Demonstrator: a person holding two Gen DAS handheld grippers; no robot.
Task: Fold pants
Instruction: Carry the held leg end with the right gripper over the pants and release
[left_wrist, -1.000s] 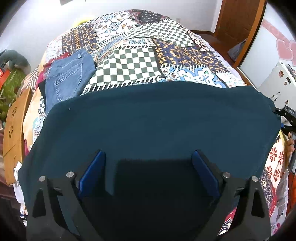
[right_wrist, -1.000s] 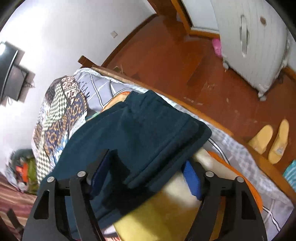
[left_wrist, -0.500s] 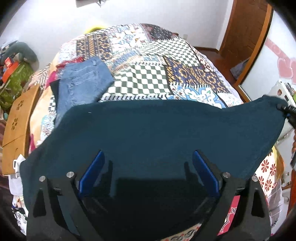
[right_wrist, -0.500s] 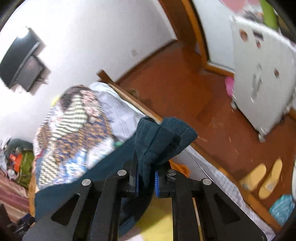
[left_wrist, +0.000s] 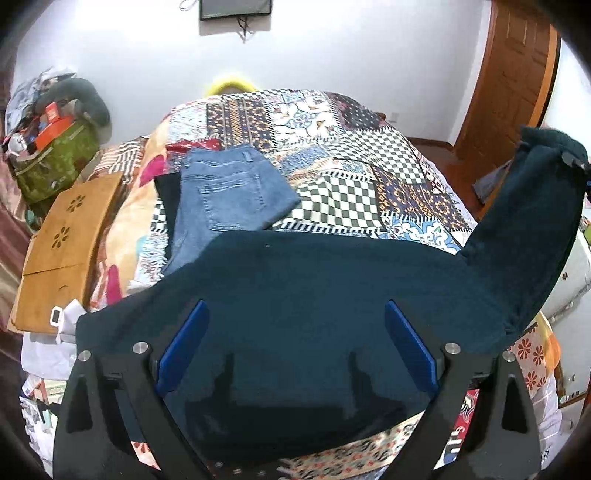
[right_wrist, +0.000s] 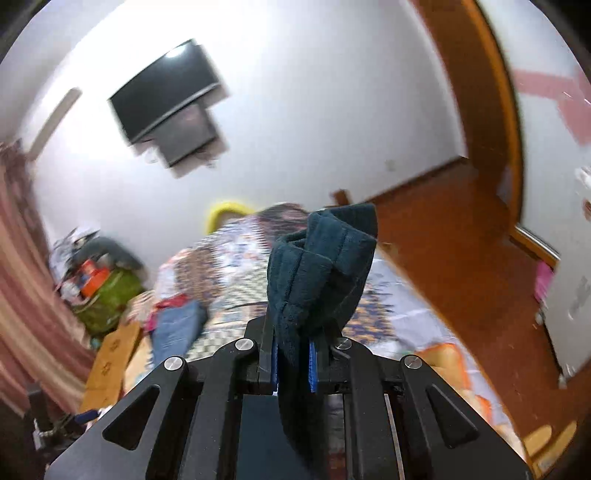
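The right tool is pressed together on a bunched end of the dark teal pants, its blue pads squeezing the thick fabric, which stands up in a folded wad above the fingers. Seen from the left wrist, that end of the pants is lifted high at the right side, with a strip of cloth sloping down from it to the rest of the garment. The main body of the pants lies spread across the near part of the bed, covering the patchwork quilt there.

The left tool is spread wide above the pants; its blue pads stand well apart and no fabric is pinched between them. Whether the fingertips touch the cloth below cannot be told.

Farther up the bed, a pair of folded blue jeans lies on the quilt, its near edge tucked just under the teal fabric. A wooden board leans at the bed's left side. A dark screen hangs on the white wall.
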